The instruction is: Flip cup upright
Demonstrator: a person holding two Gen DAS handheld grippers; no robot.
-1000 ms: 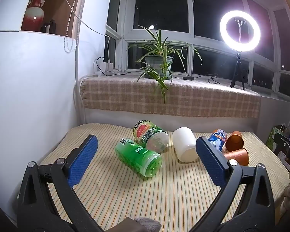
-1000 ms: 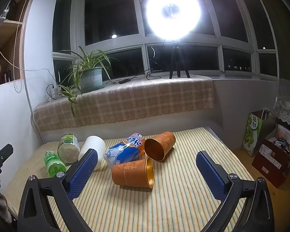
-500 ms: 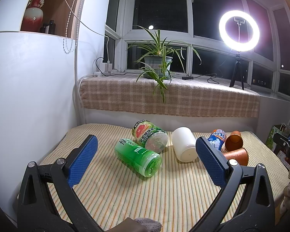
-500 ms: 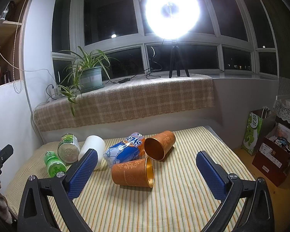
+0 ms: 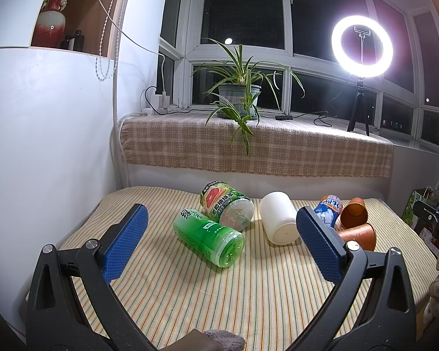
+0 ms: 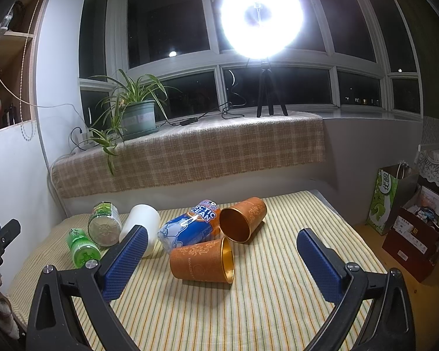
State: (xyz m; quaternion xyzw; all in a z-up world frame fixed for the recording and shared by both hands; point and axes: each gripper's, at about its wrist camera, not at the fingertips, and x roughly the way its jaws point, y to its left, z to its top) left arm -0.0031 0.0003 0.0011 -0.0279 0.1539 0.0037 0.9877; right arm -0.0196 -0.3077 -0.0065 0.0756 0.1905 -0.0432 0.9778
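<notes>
the near orange cup is lying on its side on the striped table cloth, its gold-lined mouth facing right, just ahead of the right gripper and between its two blue pads. a second orange cup is lying just behind it, mouth turned toward the camera, beside a blue arctic ocean can that is touching both. a white cup is lying on its side left of the can, next to a grapefruit-label bottle and a green bottle, both also on their sides. the right gripper is standing with jaws wide apart, holding nothing. the left gripper is likewise hovering wide open and empty, facing the two bottles. a potted plant and a ring light are standing on the checked sill behind.
</notes>
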